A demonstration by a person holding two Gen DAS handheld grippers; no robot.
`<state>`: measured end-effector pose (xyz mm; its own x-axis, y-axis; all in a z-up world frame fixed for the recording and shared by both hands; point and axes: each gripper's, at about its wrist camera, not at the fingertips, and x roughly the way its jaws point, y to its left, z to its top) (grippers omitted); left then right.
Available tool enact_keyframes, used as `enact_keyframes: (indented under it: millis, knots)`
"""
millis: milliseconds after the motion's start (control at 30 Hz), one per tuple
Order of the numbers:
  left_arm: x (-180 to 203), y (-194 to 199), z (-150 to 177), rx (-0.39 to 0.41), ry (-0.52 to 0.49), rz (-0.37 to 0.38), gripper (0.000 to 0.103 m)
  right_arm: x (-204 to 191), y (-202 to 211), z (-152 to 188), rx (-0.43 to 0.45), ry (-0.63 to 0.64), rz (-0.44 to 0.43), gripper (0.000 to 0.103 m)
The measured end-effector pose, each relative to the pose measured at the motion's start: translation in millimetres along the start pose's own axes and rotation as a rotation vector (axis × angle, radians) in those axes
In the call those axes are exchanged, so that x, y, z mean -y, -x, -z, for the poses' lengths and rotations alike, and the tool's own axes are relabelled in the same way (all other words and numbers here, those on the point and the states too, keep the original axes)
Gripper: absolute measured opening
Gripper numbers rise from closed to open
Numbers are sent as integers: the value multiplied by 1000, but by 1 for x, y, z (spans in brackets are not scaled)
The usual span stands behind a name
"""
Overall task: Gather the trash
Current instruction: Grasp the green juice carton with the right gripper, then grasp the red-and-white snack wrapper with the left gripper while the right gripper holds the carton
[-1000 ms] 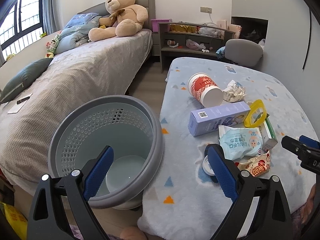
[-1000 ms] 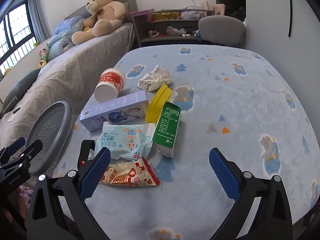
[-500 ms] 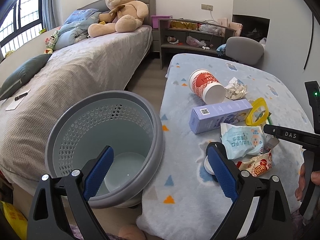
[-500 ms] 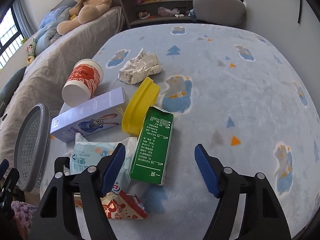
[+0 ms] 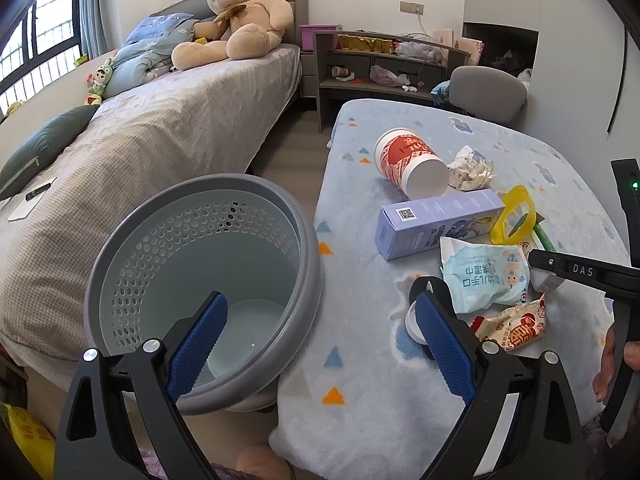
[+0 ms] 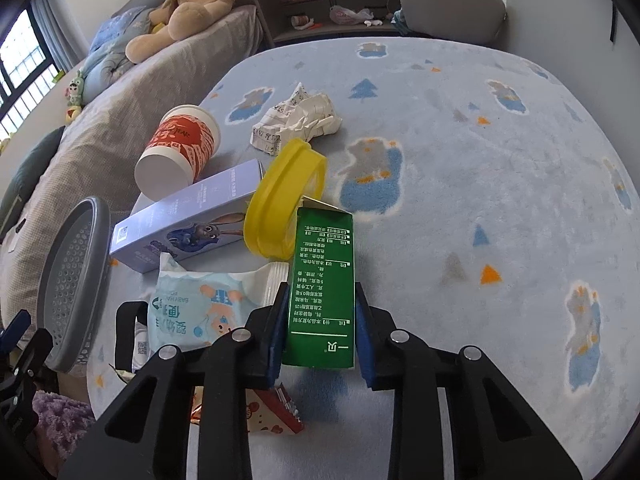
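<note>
Trash lies on a table under a blue patterned cloth (image 6: 500, 168). My right gripper (image 6: 320, 328) is shut on the near end of a green carton (image 6: 322, 276), which lies flat on the cloth. Beside it lie a yellow lid (image 6: 280, 204), a purple box (image 6: 188, 220), a red and white paper cup (image 6: 176, 152), crumpled paper (image 6: 300, 120), a blue wipes packet (image 6: 200, 304) and a red snack wrapper (image 6: 272, 412). My left gripper (image 5: 320, 344) is open and empty above the rim of the grey perforated bin (image 5: 200, 280), left of the table.
A bed (image 5: 140, 140) with a teddy bear (image 5: 240, 12) stands left of the bin. A shelf unit (image 5: 380, 68) and a grey chair (image 5: 488, 84) stand beyond the table. A black ring and a white cap (image 5: 416, 316) lie near the table's front edge.
My right gripper has moved forward and down over the trash and closed on the green carton. The left gripper has stayed open over the bin.
</note>
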<state>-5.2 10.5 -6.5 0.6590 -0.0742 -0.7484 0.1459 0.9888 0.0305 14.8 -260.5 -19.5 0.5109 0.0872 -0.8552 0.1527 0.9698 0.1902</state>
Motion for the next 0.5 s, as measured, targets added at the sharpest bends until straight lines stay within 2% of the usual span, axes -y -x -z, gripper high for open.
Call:
enact_keyframes:
  millis: [200, 500]
  knots:
    - [4, -1, 2, -3, -16, 1, 91, 10, 16, 13, 20, -48, -20, 28]
    - [15, -4, 4, -20, -44, 9, 91, 30, 48, 29, 85, -99, 2, 28]
